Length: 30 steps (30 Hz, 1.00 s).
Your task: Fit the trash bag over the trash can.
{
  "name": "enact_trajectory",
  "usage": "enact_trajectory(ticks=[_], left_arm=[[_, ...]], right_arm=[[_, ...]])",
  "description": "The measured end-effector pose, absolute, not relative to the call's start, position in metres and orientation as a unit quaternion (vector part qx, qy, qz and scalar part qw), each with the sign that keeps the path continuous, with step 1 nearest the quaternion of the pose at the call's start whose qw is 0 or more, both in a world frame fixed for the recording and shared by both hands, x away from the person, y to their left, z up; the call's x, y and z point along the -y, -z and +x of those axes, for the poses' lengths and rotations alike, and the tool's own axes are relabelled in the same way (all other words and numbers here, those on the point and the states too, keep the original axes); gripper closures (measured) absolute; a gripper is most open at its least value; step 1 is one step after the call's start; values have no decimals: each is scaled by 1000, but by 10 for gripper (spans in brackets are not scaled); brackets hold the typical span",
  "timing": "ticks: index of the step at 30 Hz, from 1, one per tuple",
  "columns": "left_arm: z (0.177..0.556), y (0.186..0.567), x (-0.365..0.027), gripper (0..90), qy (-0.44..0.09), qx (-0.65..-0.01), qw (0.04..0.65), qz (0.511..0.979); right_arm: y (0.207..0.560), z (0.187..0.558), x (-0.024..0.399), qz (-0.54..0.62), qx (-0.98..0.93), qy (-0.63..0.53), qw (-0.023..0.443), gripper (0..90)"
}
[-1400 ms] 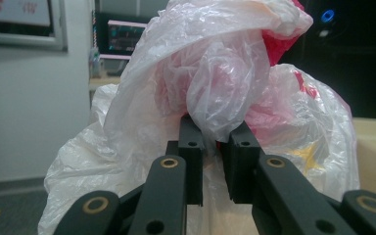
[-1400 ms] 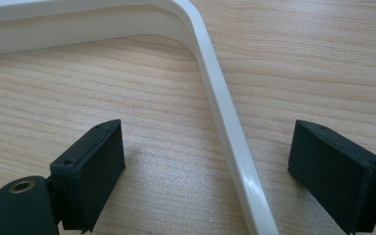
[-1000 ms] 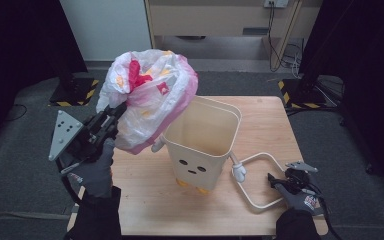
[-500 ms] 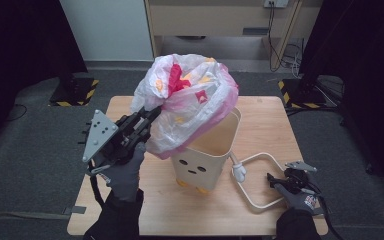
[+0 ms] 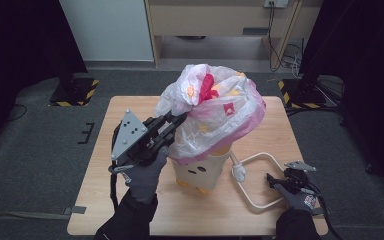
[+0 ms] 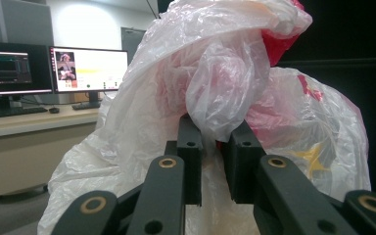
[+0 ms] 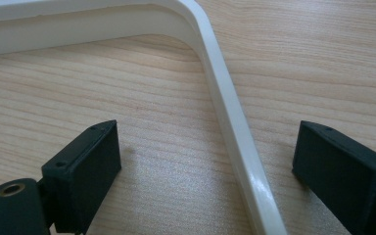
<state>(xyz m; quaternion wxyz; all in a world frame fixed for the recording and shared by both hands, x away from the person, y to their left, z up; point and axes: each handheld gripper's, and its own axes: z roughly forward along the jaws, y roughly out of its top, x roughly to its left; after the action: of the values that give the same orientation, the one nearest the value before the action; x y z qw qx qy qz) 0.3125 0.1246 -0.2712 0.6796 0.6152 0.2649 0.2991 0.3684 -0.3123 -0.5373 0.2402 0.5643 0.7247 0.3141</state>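
A white and pink plastic bag (image 5: 215, 110) hangs bunched over the cream bin (image 5: 200, 167), covering its mouth. My left gripper (image 5: 177, 120) comes in from the bin's left, shut on a twisted fold of the bag. In the left gripper view the bag (image 6: 225, 63) billows above the left gripper (image 6: 214, 132), and film is pinched between the jaws. A white looped handle (image 5: 260, 160) lies on the table to the right of the bin. My right gripper (image 5: 275, 180) rests low there and is open. The handle's bar (image 7: 225, 98) runs between the jaws of the right gripper (image 7: 210, 147) without touching them.
The wooden table (image 5: 130, 210) has bare room at its front left and back left. Stands with yellow-black bases (image 5: 72, 92) sit on the grey floor behind. A desk with monitors (image 6: 88, 68) shows far off in the left gripper view.
My left gripper has carried the bag to the right, from beside the bin to over its mouth. The right gripper has stayed in place at the white handle.
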Motion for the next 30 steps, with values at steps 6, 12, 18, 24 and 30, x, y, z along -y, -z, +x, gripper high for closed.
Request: enact_trajectory(ticks=[6,12,18,24,30], left_arm=[[318,275,-118,697,-286,-262,672,631],[317,277,-118,453,-279,-252,678,632],[308,278,-132,359,-279,-254,691,617],[300,283,-170,338,-312,-284,685,594],[306,307,-217,309,-357,-349,637,587]], right_arm=[[537,368,312,564,-725,-314,240,106],[537,368,313,565,-722,-315,244,149],[536,364,316,567,-712,-329,252,319],[526,360,320,561,-691,-362,279,346],[520,358,320,561,-678,-375,291,347]])
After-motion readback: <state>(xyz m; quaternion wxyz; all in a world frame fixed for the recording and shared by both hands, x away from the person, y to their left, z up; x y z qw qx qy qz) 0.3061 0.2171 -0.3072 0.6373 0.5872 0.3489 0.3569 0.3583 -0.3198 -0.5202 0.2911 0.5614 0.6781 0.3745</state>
